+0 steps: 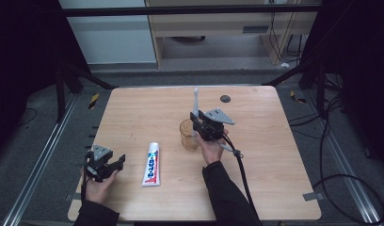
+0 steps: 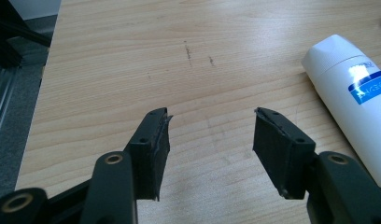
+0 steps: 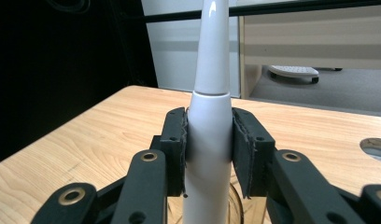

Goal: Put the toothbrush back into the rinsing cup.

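While the left tongs (image 1: 116, 163) are held spread wide and empty low over the near-left tabletop (image 1: 256, 188), a toothpaste tube (image 1: 152, 164) is seen lying flat just to their right. Farther in, the right tongs (image 1: 196, 121) are clamped on a white electric toothbrush (image 3: 210, 140), kept upright above an amber glass cup (image 1: 188, 134); its lower end is possibly inside the cup.
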The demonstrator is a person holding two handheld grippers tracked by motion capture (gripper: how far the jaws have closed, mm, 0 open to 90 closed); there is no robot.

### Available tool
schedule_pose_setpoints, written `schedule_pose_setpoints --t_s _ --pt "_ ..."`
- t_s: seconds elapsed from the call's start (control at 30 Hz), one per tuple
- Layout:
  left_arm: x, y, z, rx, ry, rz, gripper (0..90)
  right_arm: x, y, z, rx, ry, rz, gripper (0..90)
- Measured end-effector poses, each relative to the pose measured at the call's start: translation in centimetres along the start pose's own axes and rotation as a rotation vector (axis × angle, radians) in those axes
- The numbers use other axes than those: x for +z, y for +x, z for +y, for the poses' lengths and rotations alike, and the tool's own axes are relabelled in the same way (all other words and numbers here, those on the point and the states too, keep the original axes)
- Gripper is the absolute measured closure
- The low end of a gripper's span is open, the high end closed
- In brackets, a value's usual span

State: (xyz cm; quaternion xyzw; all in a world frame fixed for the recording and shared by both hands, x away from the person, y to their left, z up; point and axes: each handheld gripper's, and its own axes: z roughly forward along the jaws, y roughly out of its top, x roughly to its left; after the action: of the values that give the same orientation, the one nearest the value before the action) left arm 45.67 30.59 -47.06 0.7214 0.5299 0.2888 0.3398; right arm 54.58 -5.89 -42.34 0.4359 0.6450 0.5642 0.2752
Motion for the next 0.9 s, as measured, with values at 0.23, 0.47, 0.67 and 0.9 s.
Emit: schedule_pose_setpoints --t_s 0.23,0.47,0.67,0.9 --pt "0.0 0.0 0.0 0.000 0.004 -0.001 44.8 -0.1 -0.1 -0.5 0.000 0.034 -0.002 67.5" --pt "0.1 -0.1 0.0 0.002 0.005 -0.001 44.9 0.0 -0.5 -1.1 -0.002 0.094 0.004 67.4" --pt "0.1 -0.1 0.0 0.002 0.005 0.000 44.8 -0.3 -0.8 -1.2 0.007 0.099 0.013 67.2" --pt "0.0 -0.1 0.0 0.003 0.004 -0.001 44.8 -0.6 -0.7 -1.3 -0.004 0.107 0.029 66.9"
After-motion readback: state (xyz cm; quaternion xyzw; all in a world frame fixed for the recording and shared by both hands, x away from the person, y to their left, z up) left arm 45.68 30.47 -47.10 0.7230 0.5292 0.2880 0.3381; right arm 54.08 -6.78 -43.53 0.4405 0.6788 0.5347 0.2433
